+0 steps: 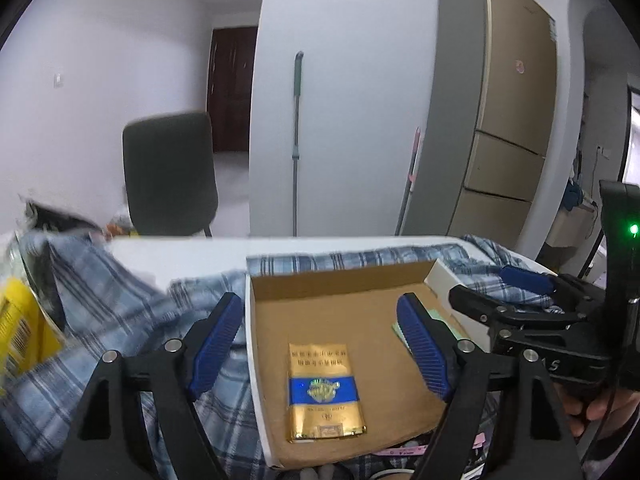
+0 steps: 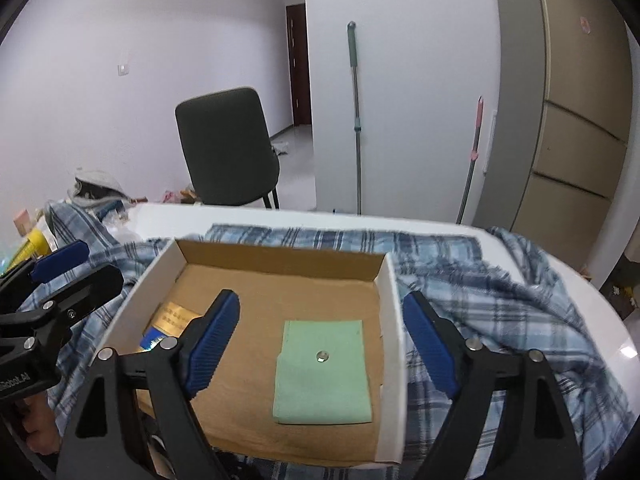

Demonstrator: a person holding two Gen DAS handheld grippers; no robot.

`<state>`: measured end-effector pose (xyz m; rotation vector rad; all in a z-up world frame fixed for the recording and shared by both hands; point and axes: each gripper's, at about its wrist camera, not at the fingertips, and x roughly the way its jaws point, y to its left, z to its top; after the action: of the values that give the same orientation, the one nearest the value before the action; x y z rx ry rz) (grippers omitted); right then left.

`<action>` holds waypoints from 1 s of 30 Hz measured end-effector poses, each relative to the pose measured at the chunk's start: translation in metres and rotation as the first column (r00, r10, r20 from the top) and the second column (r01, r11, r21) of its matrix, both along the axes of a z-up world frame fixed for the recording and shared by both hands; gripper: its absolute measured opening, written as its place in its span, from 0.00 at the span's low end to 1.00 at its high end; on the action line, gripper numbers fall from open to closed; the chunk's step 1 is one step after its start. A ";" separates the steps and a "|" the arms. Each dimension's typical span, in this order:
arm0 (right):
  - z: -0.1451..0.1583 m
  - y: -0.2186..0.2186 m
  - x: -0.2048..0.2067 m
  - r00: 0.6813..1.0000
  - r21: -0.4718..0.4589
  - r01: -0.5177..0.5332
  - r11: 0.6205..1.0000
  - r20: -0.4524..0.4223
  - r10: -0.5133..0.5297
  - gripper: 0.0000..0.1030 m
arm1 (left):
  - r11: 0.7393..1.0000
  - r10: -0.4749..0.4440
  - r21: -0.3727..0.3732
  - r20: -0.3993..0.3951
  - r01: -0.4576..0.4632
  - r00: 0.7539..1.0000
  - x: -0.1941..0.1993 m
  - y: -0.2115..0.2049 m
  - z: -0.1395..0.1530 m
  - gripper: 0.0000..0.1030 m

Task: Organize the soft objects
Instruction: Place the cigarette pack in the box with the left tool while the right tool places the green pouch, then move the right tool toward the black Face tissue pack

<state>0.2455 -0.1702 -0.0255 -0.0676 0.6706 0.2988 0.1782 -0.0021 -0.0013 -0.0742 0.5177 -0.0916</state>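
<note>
Both jaws gape over the box; green pouch lies between the right pair.

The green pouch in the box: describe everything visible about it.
The green pouch is a flat, pale green rectangle that looks like soft cloth or felt, with a small round metal snap near its middle and a flap edge along its left side. It lies flat on the brown floor of the box, toward the right wall, apart from the gold packet. Nothing grips it; the right gripper hovers over it, jaws open.
</note>
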 end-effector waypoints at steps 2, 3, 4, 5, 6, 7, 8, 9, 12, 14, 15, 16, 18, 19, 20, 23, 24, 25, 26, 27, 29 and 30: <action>0.011 -0.003 -0.003 1.000 0.002 0.005 1.000 0.018 -0.005 0.81 | 1.000 0.011 0.012 0.038 -0.012 0.999 -0.008 0.000 0.015 0.79; 0.019 -0.004 -0.006 0.999 0.002 0.007 1.000 0.034 -0.008 0.81 | 1.000 0.011 -0.001 0.049 -0.011 0.999 -0.012 0.002 0.022 0.79; 0.026 -0.006 -0.010 0.999 0.003 0.007 1.000 0.051 -0.007 0.81 | 1.000 0.012 -0.013 0.060 -0.011 0.998 -0.016 0.003 0.029 0.79; 0.034 -0.007 -0.014 0.998 0.003 0.005 1.000 0.067 -0.006 0.81 | 1.000 0.015 -0.022 0.071 -0.013 0.997 -0.022 0.004 0.037 0.79; 0.041 -0.009 -0.018 0.997 0.003 0.004 1.000 0.083 -0.004 0.81 | 1.000 0.016 -0.026 0.081 -0.014 0.997 -0.026 0.004 0.042 0.79; 0.049 -0.010 -0.023 0.995 0.003 0.005 1.000 0.099 -0.005 0.81 | 0.999 0.015 -0.029 0.097 -0.013 0.995 -0.033 0.004 0.049 0.79; 0.057 -0.012 -0.028 0.993 0.005 0.006 1.000 0.116 -0.007 0.81 | 1.000 0.017 -0.027 0.113 -0.014 0.993 -0.041 0.003 0.058 0.79; 0.066 -0.015 -0.035 0.991 0.011 0.008 1.000 0.136 -0.009 0.81 | 0.999 0.023 -0.027 0.119 -0.020 0.993 -0.049 0.002 0.067 0.79; 0.090 -0.023 -0.063 0.970 0.020 0.061 0.998 0.234 -0.065 0.81 | 0.999 0.036 -0.026 0.165 -0.032 0.986 -0.073 0.000 0.086 0.79; 0.105 -0.028 -0.083 0.952 0.021 0.072 0.997 0.297 -0.075 0.81 | 0.999 0.040 -0.025 0.193 -0.036 0.980 -0.090 -0.002 0.096 0.79; 0.113 -0.031 -0.093 0.944 0.026 0.073 0.997 0.321 -0.078 0.81 | 0.999 0.039 -0.027 0.200 -0.034 0.979 -0.096 -0.003 0.097 0.79; 0.119 -0.034 -0.101 0.941 0.036 0.068 0.997 0.331 -0.076 0.82 | 0.999 0.037 -0.029 0.210 -0.032 0.977 -0.105 -0.002 0.100 0.79; 0.128 -0.040 -0.117 0.939 0.056 0.048 0.997 0.337 -0.064 0.83 | 0.999 0.034 -0.029 0.236 -0.028 0.971 -0.122 -0.004 0.103 0.79; 0.131 -0.042 -0.124 0.938 0.060 0.042 0.997 0.342 -0.060 0.83 | 0.999 0.035 -0.027 0.243 -0.029 0.969 -0.127 -0.005 0.102 0.79; 0.132 -0.044 -0.132 0.935 0.059 0.036 0.998 0.350 -0.055 0.83 | 0.999 0.040 -0.026 0.254 -0.034 0.966 -0.134 -0.007 0.101 0.79; 0.130 -0.049 -0.152 0.926 0.048 0.040 0.998 0.375 -0.055 0.83 | 0.999 0.042 0.006 0.281 -0.046 0.959 -0.151 -0.016 0.088 0.79; 0.128 -0.050 -0.156 0.925 0.046 0.043 0.998 0.376 -0.057 0.83 | 0.999 0.039 0.008 0.277 -0.042 0.960 -0.155 -0.018 0.083 0.79; 0.126 -0.051 -0.159 0.925 0.046 0.047 0.998 0.375 -0.061 0.83 | 0.999 0.033 0.001 0.266 -0.035 0.963 -0.158 -0.019 0.076 0.79; 0.122 -0.053 -0.163 0.926 0.048 0.054 0.997 0.372 -0.068 0.83 | 1.000 0.025 -0.006 0.250 -0.024 0.968 -0.159 -0.021 0.070 0.79; 0.119 -0.055 -0.166 0.926 0.050 0.058 0.997 0.370 -0.072 0.83 | 1.000 0.019 -0.010 0.241 -0.017 0.970 -0.158 -0.023 0.067 0.79; 0.111 -0.060 -0.172 0.928 0.051 0.075 0.996 0.363 -0.088 0.84 | 1.000 0.011 -0.012 0.241 -0.008 0.970 -0.161 -0.026 0.055 0.79; 0.107 -0.062 -0.175 0.928 0.052 0.079 0.996 0.361 -0.092 0.84 | 1.000 0.009 -0.005 0.248 -0.008 0.969 -0.161 -0.029 0.051 0.79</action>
<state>0.0706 -0.2325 0.0811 -0.0563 0.2982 0.2064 0.0173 -0.0316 0.0493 -0.0677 0.2674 -0.0916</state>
